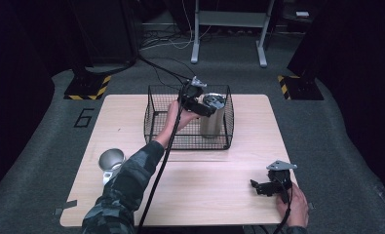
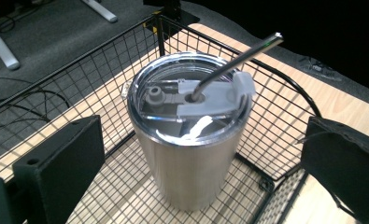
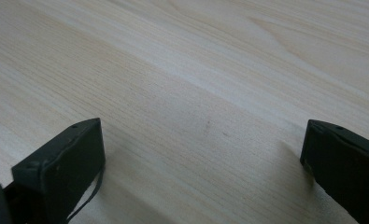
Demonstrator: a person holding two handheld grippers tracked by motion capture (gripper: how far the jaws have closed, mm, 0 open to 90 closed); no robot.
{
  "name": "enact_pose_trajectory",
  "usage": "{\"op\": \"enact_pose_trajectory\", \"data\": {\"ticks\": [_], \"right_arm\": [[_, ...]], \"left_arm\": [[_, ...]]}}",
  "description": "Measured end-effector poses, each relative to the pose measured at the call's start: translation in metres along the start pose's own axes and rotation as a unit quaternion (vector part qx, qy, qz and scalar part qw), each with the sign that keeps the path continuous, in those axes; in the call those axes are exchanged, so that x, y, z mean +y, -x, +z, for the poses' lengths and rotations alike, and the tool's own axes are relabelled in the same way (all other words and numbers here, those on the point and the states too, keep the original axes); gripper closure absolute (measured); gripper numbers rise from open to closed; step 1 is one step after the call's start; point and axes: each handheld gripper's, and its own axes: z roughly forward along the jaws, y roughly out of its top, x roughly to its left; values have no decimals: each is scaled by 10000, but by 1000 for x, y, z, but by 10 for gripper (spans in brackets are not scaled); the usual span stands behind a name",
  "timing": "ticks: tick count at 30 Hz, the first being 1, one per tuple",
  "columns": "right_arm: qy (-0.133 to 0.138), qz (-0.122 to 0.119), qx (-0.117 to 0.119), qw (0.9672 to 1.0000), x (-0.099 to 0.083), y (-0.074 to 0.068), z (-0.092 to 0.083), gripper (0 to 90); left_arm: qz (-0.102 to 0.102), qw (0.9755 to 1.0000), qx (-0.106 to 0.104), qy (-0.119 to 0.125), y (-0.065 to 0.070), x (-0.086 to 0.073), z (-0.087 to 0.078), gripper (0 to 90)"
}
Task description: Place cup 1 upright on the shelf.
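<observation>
Steel tumbler (image 2: 191,144) stood in the basket (image 2: 79,70) between the left gripper's (image 2: 201,163) wide jaws (right gripper (image 3: 203,163) also wide, idle), so closing squarely below the lid seemed best.

The tumbler (image 2: 191,154) is brushed silver steel under a clear lid (image 2: 187,100) with a grey slider and a silver straw (image 2: 238,60). Around it the basket (image 1: 153,117) is black wire in a fine square grid. The desk (image 1: 219,185) is pale wood with a light streaked grain. At the lower left of the high view sits a silver bowl (image 1: 111,159). The sleeve (image 1: 124,187) there has a grey and dark camouflage pattern. Both the left gripper (image 1: 200,105) and the right gripper (image 1: 263,187) are black with matt black jaws, the right one topped by a grey plate. The floor (image 1: 39,146) is dark grey carpet, with yellow and black hazard stripes (image 1: 90,87) at the upper left.
</observation>
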Motion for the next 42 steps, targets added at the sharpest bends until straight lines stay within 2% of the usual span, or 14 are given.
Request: {"op": "enact_pose_trajectory", "data": {"ticks": [8, 9, 16, 24, 27, 30, 34, 42], "right_arm": [[3, -6, -2, 10000, 0, 0, 0, 0], [1, -7, 0, 10000, 0, 0, 0, 0], [-9, -36, -2, 10000, 0, 0, 0, 0], [-8, -36, -2, 10000, 0, 0, 0, 0], [-10, -36, -2, 10000, 0, 0, 0, 0], [-11, -35, -2, 10000, 0, 0, 0, 0], [-9, -35, -2, 10000, 0, 0, 0, 0], [-12, -36, 0, 10000, 0, 0, 0, 0]], "left_arm": [[56, 10000, -65, 47, 6, -12, -25, 0], [121, 9999, -84, 10, 6, -14, -30, 0], [187, 9998, -78, -13, 11, -28, -53, 0], [224, 9997, -54, -54, 17, -51, -76, 1], [189, 9996, -213, -45, 19, -61, -85, 1], [196, 9996, -212, 1, 22, -71, -92, 0], [203, 9996, -172, -2, 24, -85, -102, 1], [288, 9995, 37, -104, 27, -114, -119, 1]]}}
